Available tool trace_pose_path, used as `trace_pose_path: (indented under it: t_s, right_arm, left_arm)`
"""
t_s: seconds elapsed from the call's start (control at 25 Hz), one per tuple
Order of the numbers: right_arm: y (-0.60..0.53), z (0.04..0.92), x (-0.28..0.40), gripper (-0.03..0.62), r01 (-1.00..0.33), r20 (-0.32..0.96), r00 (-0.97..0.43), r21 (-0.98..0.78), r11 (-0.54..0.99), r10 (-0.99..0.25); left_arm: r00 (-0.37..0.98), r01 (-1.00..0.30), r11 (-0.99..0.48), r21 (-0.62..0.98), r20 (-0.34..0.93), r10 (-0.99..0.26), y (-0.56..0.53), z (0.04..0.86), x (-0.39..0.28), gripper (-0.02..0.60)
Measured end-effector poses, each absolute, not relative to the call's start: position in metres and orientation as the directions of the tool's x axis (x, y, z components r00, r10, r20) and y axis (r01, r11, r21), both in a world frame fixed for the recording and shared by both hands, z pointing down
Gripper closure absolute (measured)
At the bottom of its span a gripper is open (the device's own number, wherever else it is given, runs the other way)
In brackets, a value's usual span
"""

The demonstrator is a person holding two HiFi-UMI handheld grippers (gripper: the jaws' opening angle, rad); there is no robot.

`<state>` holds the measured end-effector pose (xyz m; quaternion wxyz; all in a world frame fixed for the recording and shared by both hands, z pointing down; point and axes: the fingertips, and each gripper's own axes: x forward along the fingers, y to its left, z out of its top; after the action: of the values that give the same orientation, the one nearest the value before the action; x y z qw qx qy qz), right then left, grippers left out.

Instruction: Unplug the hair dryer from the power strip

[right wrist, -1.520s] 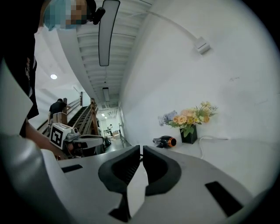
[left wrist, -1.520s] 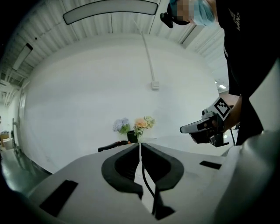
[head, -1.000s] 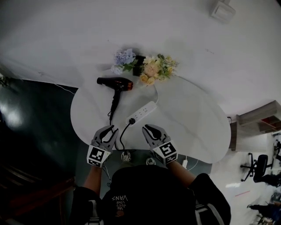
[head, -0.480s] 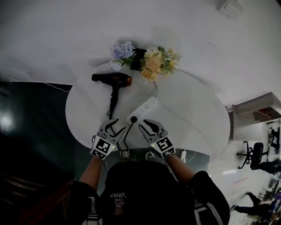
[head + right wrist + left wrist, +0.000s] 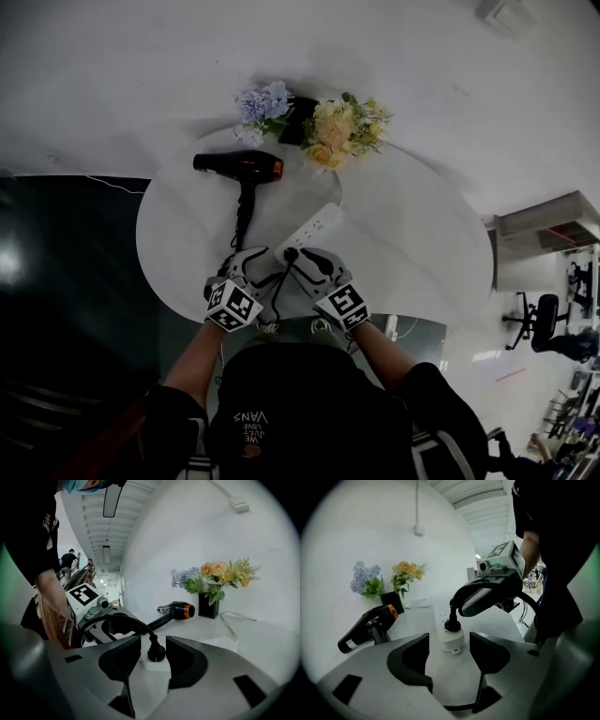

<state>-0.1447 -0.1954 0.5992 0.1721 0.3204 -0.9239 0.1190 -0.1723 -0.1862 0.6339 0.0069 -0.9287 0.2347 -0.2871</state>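
A black hair dryer (image 5: 239,166) with an orange ring lies on the round white table (image 5: 412,253). Its black plug (image 5: 291,253) sits in the near end of a white power strip (image 5: 311,231). My left gripper (image 5: 255,265) and right gripper (image 5: 304,263) flank that end, both with jaws opening. In the left gripper view the strip's end (image 5: 451,641) and plug (image 5: 452,624) lie just ahead of the left gripper (image 5: 449,645), untouched. In the right gripper view the plug (image 5: 156,652) stands between the jaws of the right gripper (image 5: 153,646), pads apart from it.
Blue and yellow flowers (image 5: 314,122) in a dark vase stand at the table's far edge by the wall. The dryer's black cord (image 5: 275,300) loops over the near table edge. The strip's white cable (image 5: 339,192) runs toward the flowers.
Both grippers have moved forward and down to the near end of the power strip. Their jaws have gone from shut to open, now either side of the plug.
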Motion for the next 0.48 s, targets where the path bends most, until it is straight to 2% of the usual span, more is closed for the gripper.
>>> trace_pose_path:
  t_s: [0.48]
  right_arm:
    - [-0.209, 0.608, -0.155, 0.444, -0.567, 0.403, -0.775, -0.101, 0.817, -0.488]
  left_arm:
    - [0.740, -0.325, -0.934, -0.149, 0.575, -0.349, -0.201, 0.649, -0.149, 0.305]
